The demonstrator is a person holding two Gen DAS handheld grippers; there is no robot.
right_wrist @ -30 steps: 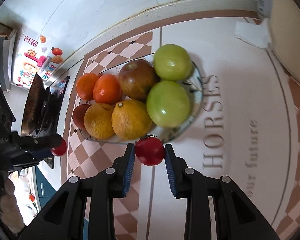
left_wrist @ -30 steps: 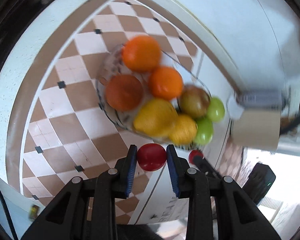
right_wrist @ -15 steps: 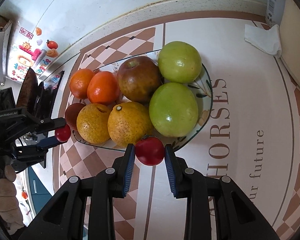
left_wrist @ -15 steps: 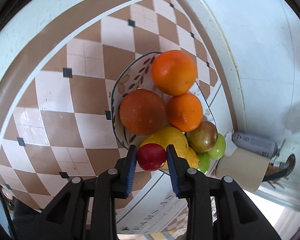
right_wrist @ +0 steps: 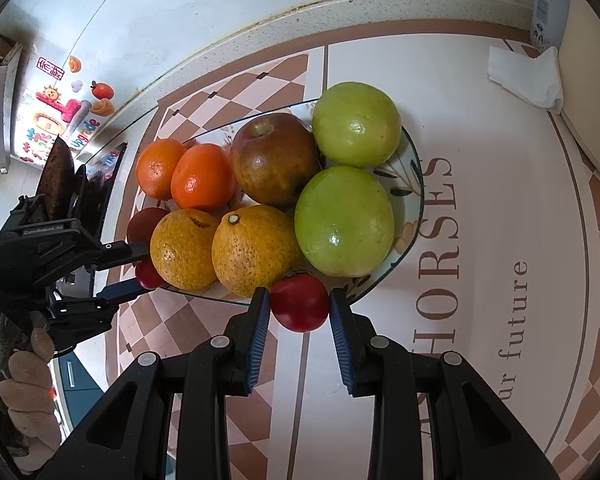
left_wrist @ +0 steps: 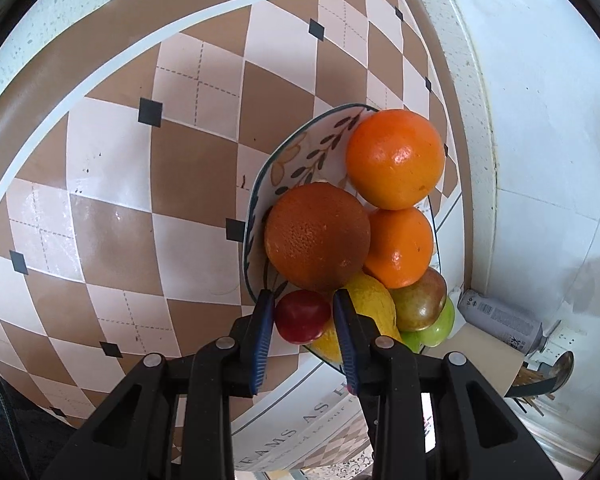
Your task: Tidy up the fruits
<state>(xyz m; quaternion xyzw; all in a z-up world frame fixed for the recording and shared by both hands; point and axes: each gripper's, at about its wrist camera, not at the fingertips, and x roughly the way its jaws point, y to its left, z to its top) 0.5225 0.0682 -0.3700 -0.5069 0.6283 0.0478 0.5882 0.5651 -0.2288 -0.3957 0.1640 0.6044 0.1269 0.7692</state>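
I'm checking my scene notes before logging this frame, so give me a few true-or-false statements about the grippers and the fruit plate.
1. Each gripper holds a small red fruit. True: the left gripper is shut on a red fruit, the right gripper on another red fruit.
2. The plate holds three green fruits. False: two green fruits.
3. A brownish apple lies on the plate. True.
4. The plate is plain white. False: it has a leaf pattern.
5. The left gripper shows in the right wrist view. True.

Spray can partly behind beige box; plate's floor under fruit.
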